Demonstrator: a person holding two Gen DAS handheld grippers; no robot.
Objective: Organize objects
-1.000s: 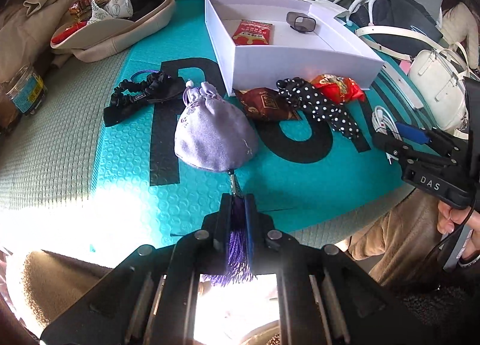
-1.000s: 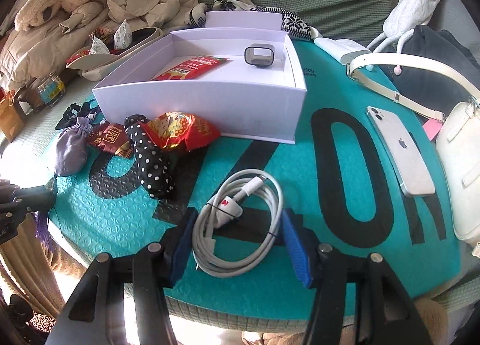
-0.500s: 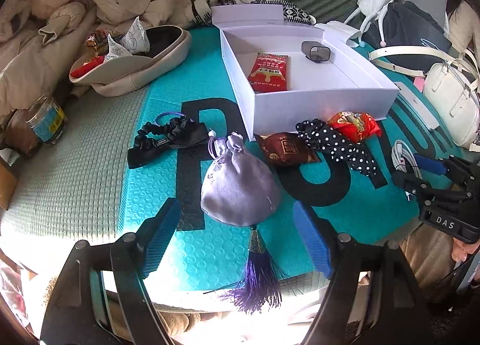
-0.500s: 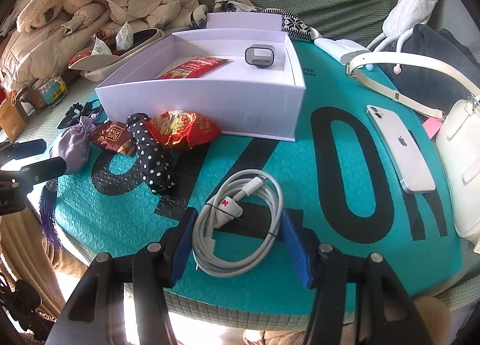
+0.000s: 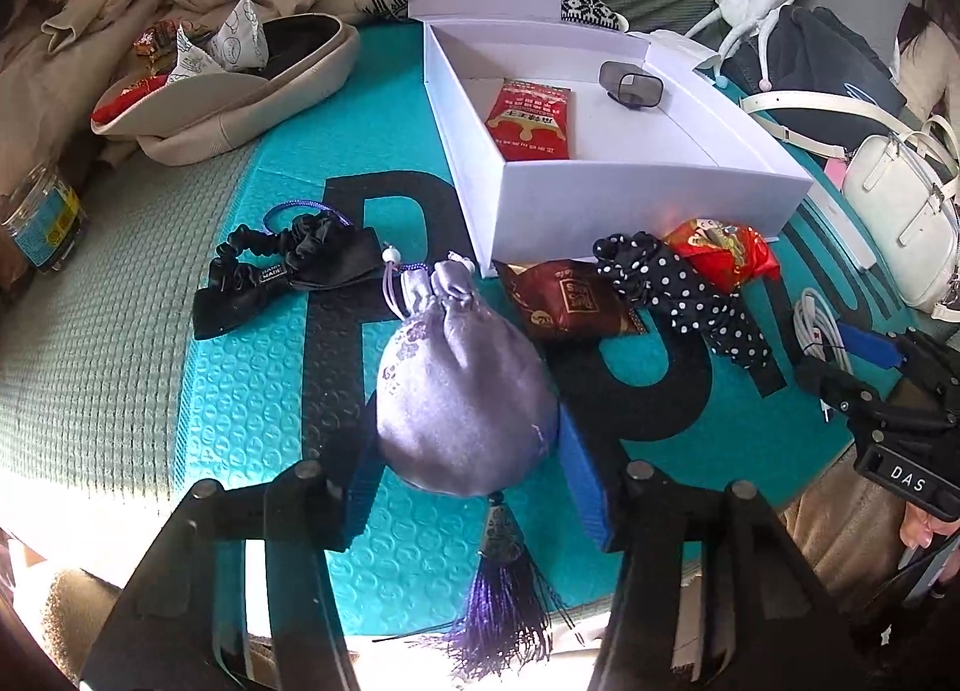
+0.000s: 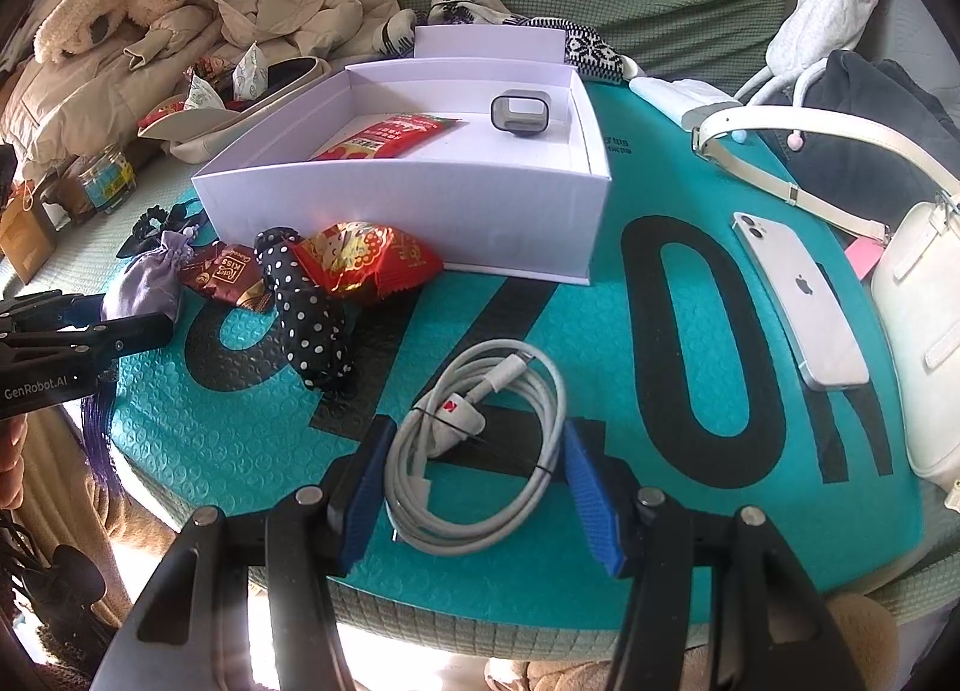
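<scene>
A lilac drawstring pouch (image 5: 459, 397) with a purple tassel (image 5: 504, 613) lies on the teal mat. My left gripper (image 5: 468, 481) is open, its blue pads on either side of the pouch's lower half. My right gripper (image 6: 480, 487) is open around a coiled white cable (image 6: 480, 451). The white box (image 5: 600, 181) holds a red packet (image 5: 531, 117) and a small grey case (image 5: 630, 84). The pouch also shows in the right wrist view (image 6: 147, 283).
In front of the box lie a brown snack packet (image 5: 564, 301), a polka-dot scrunchie (image 5: 678, 295) and a red wrapper (image 5: 720, 253). A black scrunchie (image 5: 288, 271) lies left. A phone (image 6: 798, 301) and a white handbag (image 6: 918, 331) lie right. Clothes pile at the back.
My left gripper let go of the tassel, opened wide, then moved forward and narrowed around the pouch. My right gripper stayed open around the cable.
</scene>
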